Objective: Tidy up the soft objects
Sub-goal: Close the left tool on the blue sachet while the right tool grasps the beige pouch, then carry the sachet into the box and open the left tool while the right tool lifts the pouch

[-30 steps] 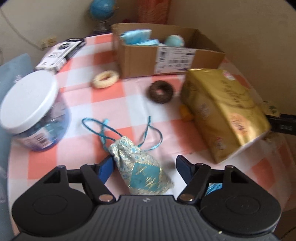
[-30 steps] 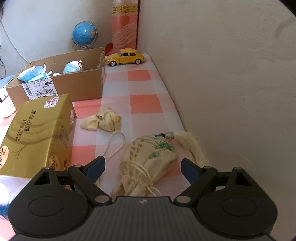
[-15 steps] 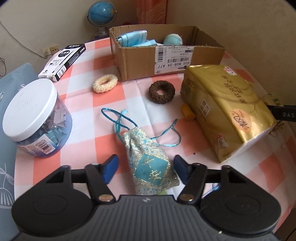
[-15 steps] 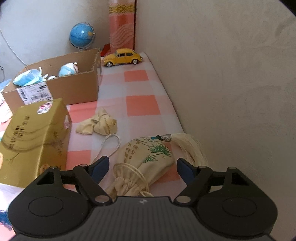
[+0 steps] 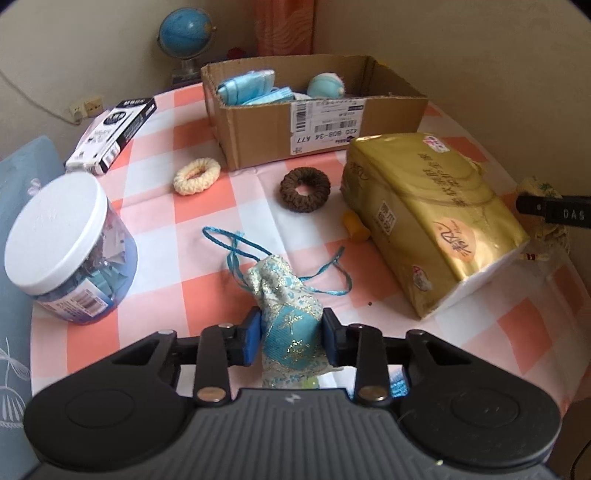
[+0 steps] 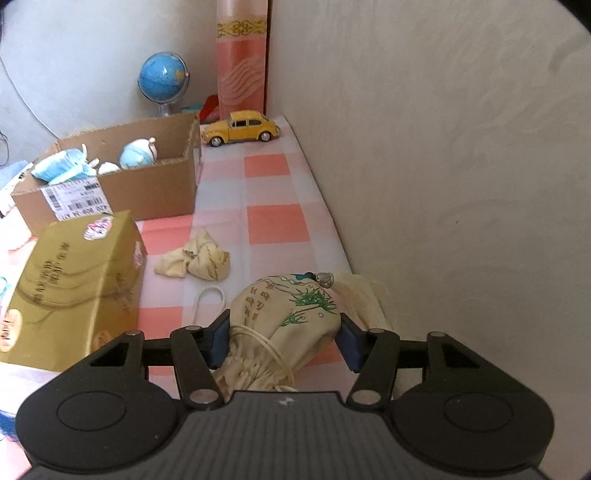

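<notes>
My left gripper (image 5: 291, 332) is shut on a blue and gold drawstring pouch (image 5: 286, 310) that lies on the checked tablecloth, its blue cords trailing ahead. My right gripper (image 6: 282, 338) is shut on a cream drawstring pouch (image 6: 284, 321) with green plant print, next to the wall. A cardboard box (image 5: 317, 122) holds blue face masks and a blue ball; it also shows in the right wrist view (image 6: 147, 184). A cream scrunchie (image 5: 197, 175) and a brown scrunchie (image 5: 304, 188) lie before the box. A crumpled cream cloth (image 6: 195, 260) lies beyond the right gripper.
A gold tissue pack (image 5: 428, 218) lies between the two grippers. A plastic jar with a white lid (image 5: 62, 243) stands at the left. A black and white box (image 5: 110, 134), a globe (image 5: 186, 33), a yellow toy car (image 6: 240, 127) and a small orange piece (image 5: 356, 229) are around.
Both grippers have closed: the left jaws came in onto the blue pouch, the right jaws onto the cream pouch. Both views have shifted slightly.
</notes>
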Available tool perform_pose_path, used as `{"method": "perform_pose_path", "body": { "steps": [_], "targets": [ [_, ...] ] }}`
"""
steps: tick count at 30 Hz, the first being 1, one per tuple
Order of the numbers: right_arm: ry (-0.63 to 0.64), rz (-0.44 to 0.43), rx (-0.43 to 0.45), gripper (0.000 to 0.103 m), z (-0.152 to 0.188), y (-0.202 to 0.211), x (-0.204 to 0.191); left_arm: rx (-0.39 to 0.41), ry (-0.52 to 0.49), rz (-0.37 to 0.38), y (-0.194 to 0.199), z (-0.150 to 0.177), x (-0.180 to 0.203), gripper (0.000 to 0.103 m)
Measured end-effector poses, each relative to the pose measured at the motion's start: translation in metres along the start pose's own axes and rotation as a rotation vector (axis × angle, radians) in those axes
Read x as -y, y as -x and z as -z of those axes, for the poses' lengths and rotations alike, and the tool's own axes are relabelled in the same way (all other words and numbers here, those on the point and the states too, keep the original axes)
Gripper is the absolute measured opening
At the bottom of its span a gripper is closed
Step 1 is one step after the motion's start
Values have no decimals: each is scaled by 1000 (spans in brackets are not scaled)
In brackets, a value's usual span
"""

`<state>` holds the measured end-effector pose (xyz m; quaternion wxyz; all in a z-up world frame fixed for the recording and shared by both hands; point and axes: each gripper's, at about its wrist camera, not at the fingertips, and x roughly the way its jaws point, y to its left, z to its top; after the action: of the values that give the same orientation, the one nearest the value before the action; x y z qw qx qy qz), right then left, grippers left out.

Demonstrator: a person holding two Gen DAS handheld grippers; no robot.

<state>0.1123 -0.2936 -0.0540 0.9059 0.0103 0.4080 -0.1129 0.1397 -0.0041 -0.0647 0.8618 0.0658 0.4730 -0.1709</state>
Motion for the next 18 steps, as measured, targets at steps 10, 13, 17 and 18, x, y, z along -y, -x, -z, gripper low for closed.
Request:
{"method": "perform_pose_path", "body": {
  "steps": [10,13,17,18],
  "targets": [
    [33,-51,44,63,-8,38,-3,14,-64,38,23,-2,-6,27],
    [51,-61,61,63,-11,49,-5,8,-95,57,32,-4,-7,26],
    [52,-93,70,63,-15,59,-5,3,-153,88,43,-11,-7,26],
    [57,-98,74,63,-15,61,-6,4,-169,93,45,-14,-6,26]
  ]
}}
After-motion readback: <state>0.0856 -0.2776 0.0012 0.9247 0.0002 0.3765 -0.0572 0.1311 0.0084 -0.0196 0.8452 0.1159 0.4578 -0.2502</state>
